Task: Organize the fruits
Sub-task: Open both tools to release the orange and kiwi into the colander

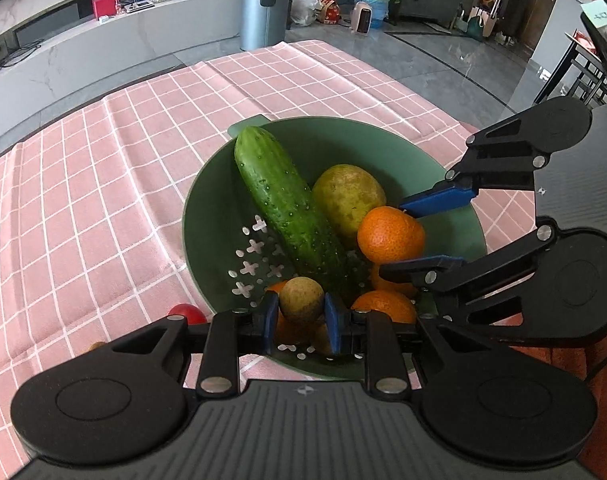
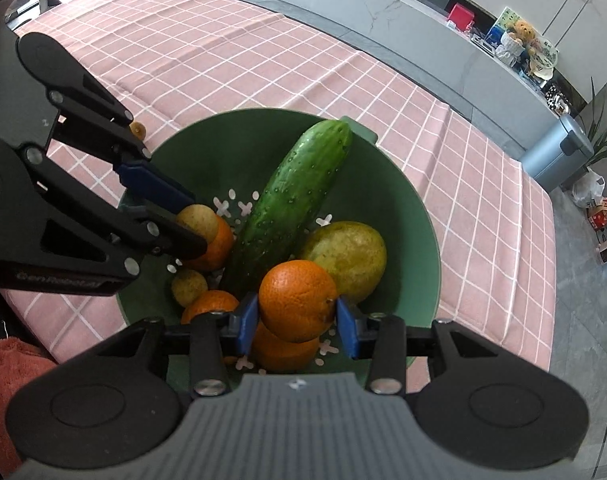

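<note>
A green colander bowl (image 1: 455, 176) (image 2: 415, 216) sits on the pink checked cloth. It holds a cucumber (image 1: 283, 200) (image 2: 291, 204), a yellow-green pear (image 1: 349, 196) (image 2: 349, 256), several oranges and small tan fruits. My left gripper (image 1: 301, 320) (image 2: 183, 216) is shut on a small tan round fruit (image 1: 301, 300) (image 2: 197, 222) above the bowl's near side. My right gripper (image 2: 297, 322) (image 1: 419, 232) is shut on an orange (image 2: 297, 300) (image 1: 389, 234) over the bowl. More oranges (image 1: 385, 306) (image 2: 209, 304) lie below.
A red fruit (image 1: 187, 312) and a small brown fruit (image 1: 95, 346) (image 2: 137, 130) lie on the cloth (image 1: 103, 200) beside the bowl. An orange towel (image 2: 11, 376) lies at the near table edge. A grey bin (image 1: 263, 12) stands on the floor beyond.
</note>
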Demonstrator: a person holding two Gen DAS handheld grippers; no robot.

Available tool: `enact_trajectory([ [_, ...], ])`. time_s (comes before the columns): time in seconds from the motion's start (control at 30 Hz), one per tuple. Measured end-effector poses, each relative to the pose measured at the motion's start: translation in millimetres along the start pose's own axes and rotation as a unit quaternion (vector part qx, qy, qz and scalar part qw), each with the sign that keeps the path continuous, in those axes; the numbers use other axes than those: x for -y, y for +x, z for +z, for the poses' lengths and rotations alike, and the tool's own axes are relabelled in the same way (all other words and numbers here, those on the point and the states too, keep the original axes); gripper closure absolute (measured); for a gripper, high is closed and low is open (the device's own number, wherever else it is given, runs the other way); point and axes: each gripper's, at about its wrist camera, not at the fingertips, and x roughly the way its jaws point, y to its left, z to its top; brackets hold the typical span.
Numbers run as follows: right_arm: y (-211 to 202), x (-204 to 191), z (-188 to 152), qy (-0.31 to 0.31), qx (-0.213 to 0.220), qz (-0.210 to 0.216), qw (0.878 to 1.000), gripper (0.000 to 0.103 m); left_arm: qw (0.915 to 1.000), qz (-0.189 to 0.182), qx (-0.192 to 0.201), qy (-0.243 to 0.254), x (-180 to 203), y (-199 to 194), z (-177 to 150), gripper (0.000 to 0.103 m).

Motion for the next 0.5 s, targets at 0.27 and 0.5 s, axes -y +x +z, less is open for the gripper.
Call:
enact_trajectory([
  [0.27, -18.9, -5.9, 3.5, -0.019, 0.013, -0.030, 0.999, 0.049, 0.9997, -0.002, 0.023, -0.006, -1.3, -21.0, -3.1, 0.054],
  [0.5, -40.7, -9.7, 9.6, -0.006, 0.039, -0.060, 0.997, 0.044, 0.9981, 0.012, 0.057, -0.018, -10.8, -55.5, -5.6, 0.051],
])
